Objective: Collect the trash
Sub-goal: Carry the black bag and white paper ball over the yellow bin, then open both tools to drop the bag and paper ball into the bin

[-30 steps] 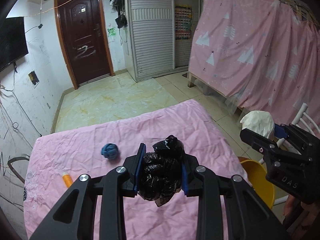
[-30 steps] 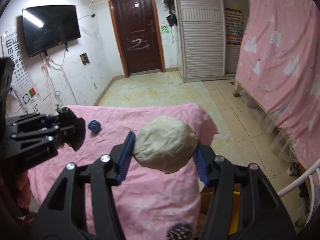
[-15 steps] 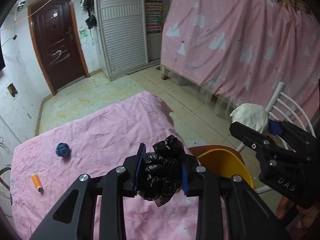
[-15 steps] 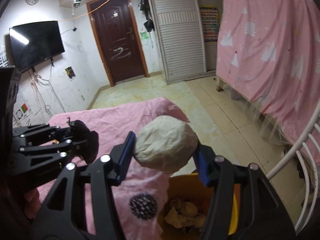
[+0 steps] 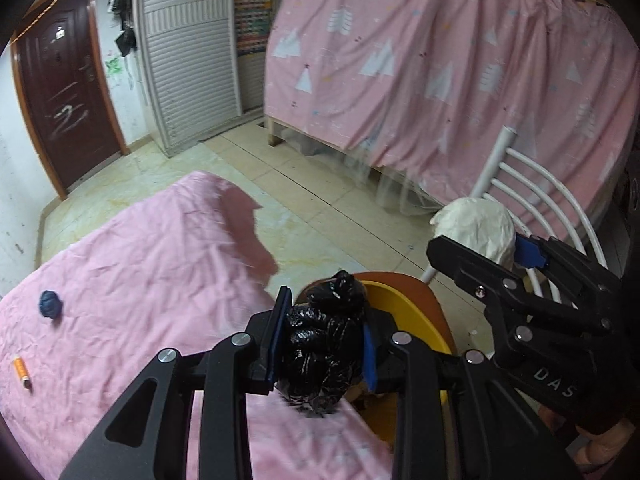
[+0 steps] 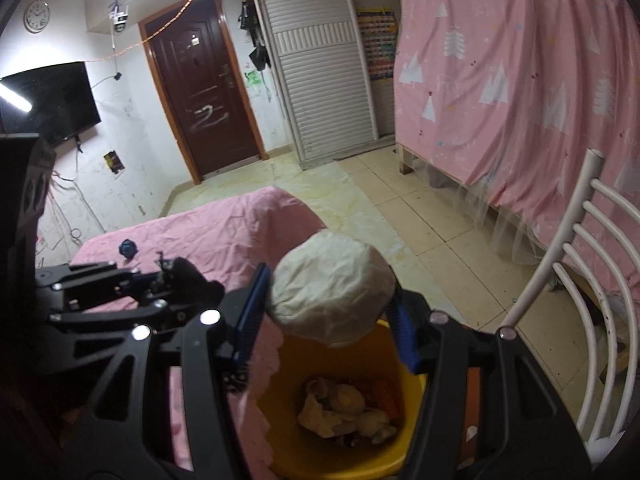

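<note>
Over the yellow bin [image 6: 276,392] I'm holding the right gripper [image 6: 326,332] clamping a white paper wad [image 6: 332,286], the left gripper [image 5: 322,350] (beside it) pinching a crumpled black bag [image 5: 324,344], both lined up for dropping.

Counting two grippers, left gripper [image 5: 325,340] and right gripper [image 6: 328,320]. One black bag wad [image 5: 324,344], one white paper ball [image 6: 332,284], one yellow bin [image 6: 352,432]. On the pink sheet [image 5: 140,280]: one blue scrap [image 5: 50,304], one orange tube [image 5: 22,370].

bin [image 6: 280,384] beside table [image 5: 132,264], chair [image 6: 576,280] right
</note>
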`<act>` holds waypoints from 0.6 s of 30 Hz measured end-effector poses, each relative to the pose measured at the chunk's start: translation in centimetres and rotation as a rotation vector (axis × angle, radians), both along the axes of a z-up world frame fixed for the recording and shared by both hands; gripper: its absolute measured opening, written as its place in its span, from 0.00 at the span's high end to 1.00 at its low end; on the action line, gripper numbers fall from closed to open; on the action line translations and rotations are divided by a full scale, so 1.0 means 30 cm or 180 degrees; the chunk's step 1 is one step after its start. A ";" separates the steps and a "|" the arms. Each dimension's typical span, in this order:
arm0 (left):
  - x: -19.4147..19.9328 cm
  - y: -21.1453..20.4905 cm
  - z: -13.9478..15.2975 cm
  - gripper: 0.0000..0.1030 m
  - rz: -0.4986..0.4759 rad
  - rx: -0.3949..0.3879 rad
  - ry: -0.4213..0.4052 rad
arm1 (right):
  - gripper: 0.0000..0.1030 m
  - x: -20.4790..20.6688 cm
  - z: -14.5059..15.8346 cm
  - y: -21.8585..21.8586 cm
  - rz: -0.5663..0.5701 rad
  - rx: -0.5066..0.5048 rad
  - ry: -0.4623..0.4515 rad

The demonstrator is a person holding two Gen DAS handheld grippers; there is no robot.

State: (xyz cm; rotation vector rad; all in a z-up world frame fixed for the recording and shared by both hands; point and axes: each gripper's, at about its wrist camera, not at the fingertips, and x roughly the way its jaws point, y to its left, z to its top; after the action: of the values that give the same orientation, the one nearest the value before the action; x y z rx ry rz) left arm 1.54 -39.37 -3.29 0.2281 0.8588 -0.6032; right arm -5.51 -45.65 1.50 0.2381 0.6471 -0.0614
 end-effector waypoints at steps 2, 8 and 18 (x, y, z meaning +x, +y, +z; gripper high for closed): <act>-0.009 -0.027 -0.017 0.80 -0.0041 0.0010 0.0025 | 0.48 -0.009 -0.003 -0.013 -0.0027 -0.0001 0.0005; -0.020 -0.081 -0.059 0.80 -0.0131 0.0022 0.0159 | 0.48 -0.050 -0.034 -0.067 -0.0143 0.0037 0.0046; 0.008 -0.074 -0.092 0.48 -0.0044 0.0028 0.0290 | 0.48 -0.061 -0.081 -0.109 -0.0232 0.0107 0.0125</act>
State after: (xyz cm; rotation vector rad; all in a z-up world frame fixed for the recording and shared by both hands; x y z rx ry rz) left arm 1.78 -41.58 -6.06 0.2159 0.9485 -0.6264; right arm -7.33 -48.93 -0.93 0.2935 0.6787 -0.1254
